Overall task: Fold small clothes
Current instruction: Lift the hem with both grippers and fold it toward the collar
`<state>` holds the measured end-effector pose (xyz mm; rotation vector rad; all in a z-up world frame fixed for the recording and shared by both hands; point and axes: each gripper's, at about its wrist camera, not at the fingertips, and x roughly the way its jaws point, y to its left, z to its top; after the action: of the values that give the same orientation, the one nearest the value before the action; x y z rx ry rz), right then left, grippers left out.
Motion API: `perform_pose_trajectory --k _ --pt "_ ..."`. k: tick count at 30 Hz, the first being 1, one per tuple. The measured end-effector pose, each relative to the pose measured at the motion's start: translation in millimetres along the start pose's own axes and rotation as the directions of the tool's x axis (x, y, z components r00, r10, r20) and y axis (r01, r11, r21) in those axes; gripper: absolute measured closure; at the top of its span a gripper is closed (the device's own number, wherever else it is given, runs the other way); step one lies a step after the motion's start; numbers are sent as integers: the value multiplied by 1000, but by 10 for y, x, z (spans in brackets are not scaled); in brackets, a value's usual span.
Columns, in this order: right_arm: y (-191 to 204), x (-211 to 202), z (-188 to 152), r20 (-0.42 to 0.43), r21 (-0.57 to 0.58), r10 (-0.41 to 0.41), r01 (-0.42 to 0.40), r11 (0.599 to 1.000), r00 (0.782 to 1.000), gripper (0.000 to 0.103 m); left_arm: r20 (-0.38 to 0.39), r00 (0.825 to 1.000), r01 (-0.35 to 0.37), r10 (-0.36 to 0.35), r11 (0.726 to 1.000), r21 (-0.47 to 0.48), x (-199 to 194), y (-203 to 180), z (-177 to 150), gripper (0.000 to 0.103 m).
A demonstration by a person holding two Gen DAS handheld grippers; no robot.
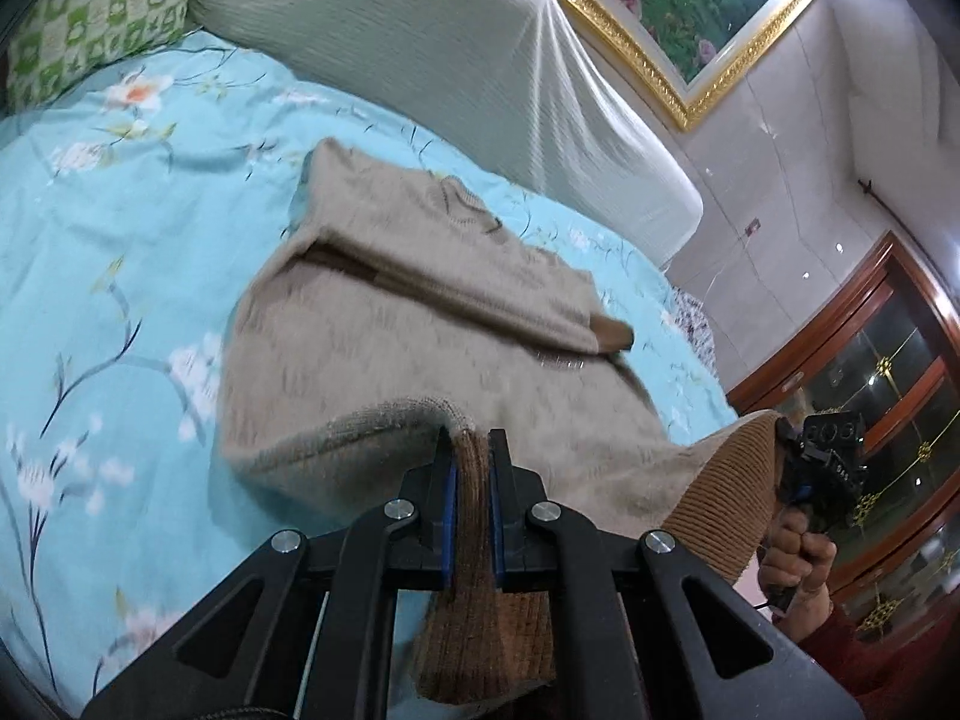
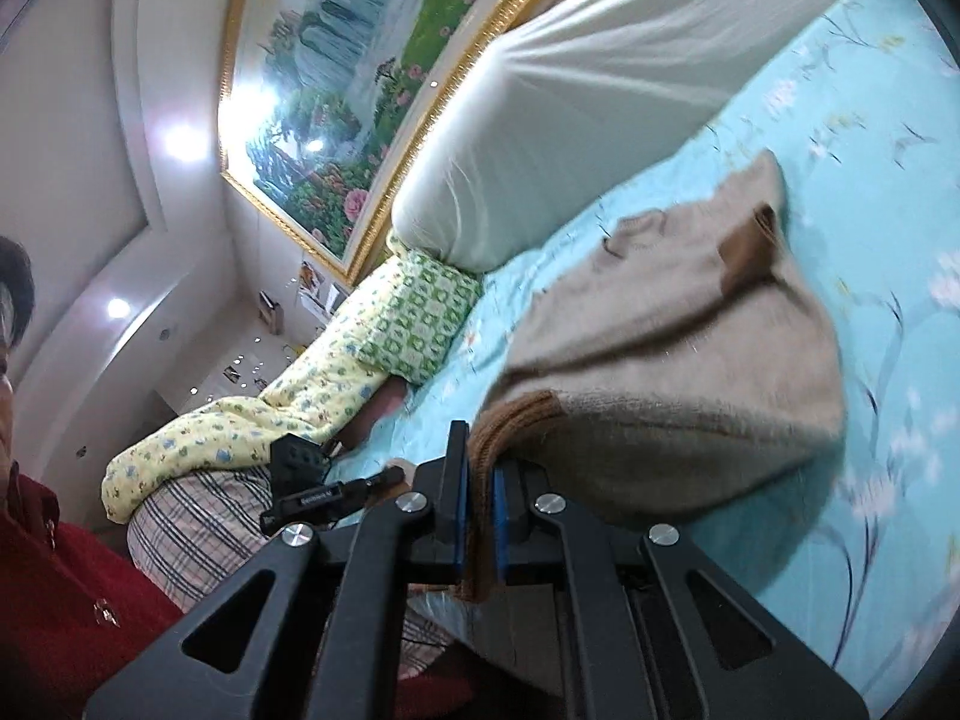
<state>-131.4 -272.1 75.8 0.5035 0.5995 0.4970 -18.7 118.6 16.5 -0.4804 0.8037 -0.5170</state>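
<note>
Fingers (image 1: 445, 480) pinching sweater (image 1: 372, 324) hem, bedsheet (image 1: 120, 240) beneath

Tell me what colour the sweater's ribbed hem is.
Brown, darker than the beige sweater body; the hem shows best in the left wrist view.

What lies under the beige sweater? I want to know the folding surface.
The beige sweater rests on a turquoise floral bedsheet. Both tools, left and right, pinch its brown ribbed hem. Anything beneath the sweater's middle is covered.
</note>
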Motion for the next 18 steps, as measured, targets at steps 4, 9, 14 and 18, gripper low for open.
perform_pose_trajectory --k 4,9,14,18 --pt "-54 117 223 22 -2 9 -9 1000 1000 95 29 1000 8 -9 1000 6 98 -32 218 97" --pt "-161 325 583 57 -13 14 -13 1000 998 95 73 997 14 -16 1000 19 290 -41 595 97" --pt "-375 677 1149 92 -8 -41 42 999 995 95 122 992 18 -15 1000 -19 591 98 1125 97" --pt "-594 940 1611 127 1 -108 109 994 986 95 154 988 -1 8 999 -41 891 233 1525 97"
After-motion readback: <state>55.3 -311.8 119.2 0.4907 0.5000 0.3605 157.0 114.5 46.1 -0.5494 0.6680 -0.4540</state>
